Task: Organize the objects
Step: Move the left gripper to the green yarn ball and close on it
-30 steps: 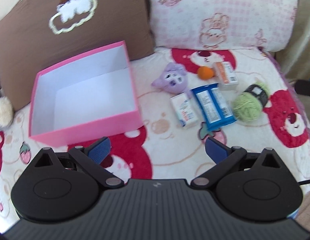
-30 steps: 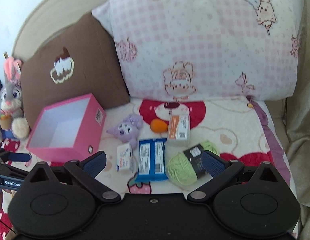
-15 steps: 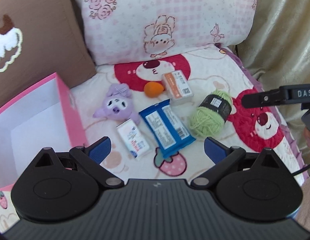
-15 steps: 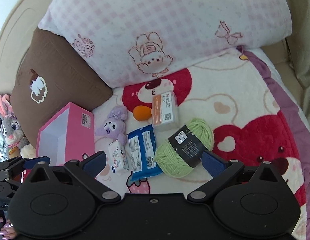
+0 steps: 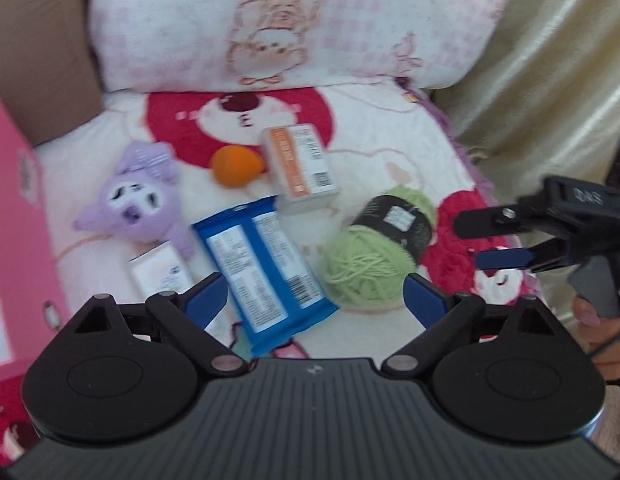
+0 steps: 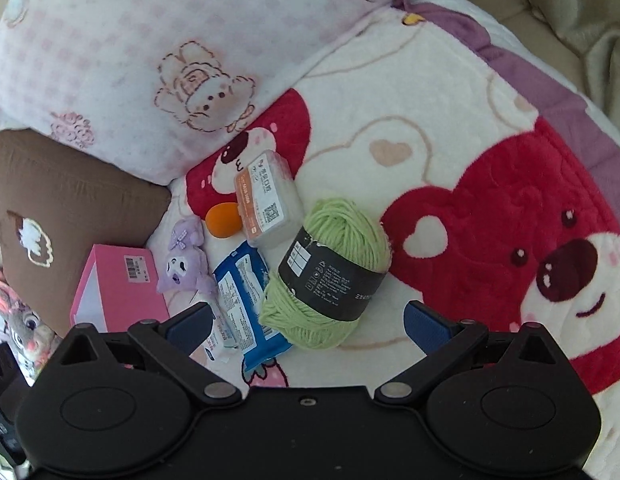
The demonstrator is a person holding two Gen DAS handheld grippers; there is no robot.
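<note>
Items lie on a blanket (image 6: pixel 430 92), two pillows (image 6: pixel 122 40) propped behind them. Left-wrist view, left to right: open box (image 5: pixel 14 216), plush toy (image 5: pixel 134 204), flat packet (image 5: pixel 262 268), yarn ball (image 5: pixel 374 256). Small carton (image 5: pixel 160 272) sits before the toy, beside the packet. Egg-shaped sponge (image 5: pixel 234 166) touches a case (image 5: pixel 300 168), both behind the packet.

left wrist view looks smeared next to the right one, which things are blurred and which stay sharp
Left wrist view: motion blur smears the purple plush, blue packet and yarn ball; its own claw stays crisp. Right wrist view: sharp, yarn label print visible though too small to read, edges bowed by fisheye.
</note>
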